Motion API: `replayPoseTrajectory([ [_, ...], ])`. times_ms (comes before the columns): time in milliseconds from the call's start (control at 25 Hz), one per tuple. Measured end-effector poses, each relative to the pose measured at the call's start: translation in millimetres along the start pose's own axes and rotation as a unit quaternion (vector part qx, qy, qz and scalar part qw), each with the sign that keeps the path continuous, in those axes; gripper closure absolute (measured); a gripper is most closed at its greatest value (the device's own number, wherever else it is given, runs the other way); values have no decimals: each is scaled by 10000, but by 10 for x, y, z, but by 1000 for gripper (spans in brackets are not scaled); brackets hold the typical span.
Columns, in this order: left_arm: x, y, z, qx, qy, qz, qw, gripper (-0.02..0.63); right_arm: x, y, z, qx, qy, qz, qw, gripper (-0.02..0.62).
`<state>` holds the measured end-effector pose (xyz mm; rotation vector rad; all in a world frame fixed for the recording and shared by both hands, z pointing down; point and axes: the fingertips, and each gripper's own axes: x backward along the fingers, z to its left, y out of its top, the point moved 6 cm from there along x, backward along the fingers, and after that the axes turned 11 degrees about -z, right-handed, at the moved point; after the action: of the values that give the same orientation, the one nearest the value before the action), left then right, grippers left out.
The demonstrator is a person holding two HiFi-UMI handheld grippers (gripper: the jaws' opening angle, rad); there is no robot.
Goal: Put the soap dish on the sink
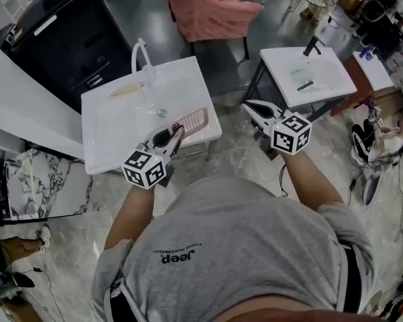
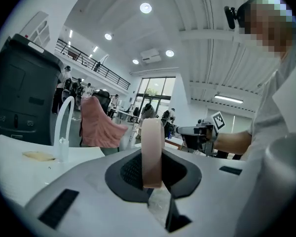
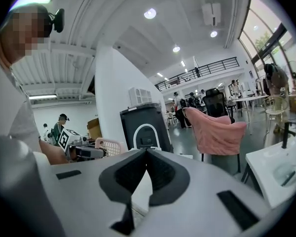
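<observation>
Where the head view looks down, the left gripper (image 1: 174, 134) holds the pink slatted soap dish (image 1: 193, 121) over the near right corner of the white sink (image 1: 107, 106). The right gripper (image 1: 254, 111) hangs just off the sink's right edge. The left gripper view shows narrow jaws clamping the dish (image 2: 152, 147) edge-on. The right gripper view shows jaws closed together, empty.
</observation>
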<state>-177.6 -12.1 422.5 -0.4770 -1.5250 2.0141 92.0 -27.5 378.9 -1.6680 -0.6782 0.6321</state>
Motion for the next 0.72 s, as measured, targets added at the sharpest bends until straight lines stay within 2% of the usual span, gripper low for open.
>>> replayPoseTrajectory([
  [200,-166,104,504,151,-167,29,9997,560,-495,69,-181,-8,-158,43,9999,544],
  [400,-353,145,827,257,-255,79,9993,560,-830,55,-398,-52,-240,163,9996,543],
  [720,-748,111,1147,424,-29,171,9990,560,-1221,42,-907,-191,-46,381,9991,543],
])
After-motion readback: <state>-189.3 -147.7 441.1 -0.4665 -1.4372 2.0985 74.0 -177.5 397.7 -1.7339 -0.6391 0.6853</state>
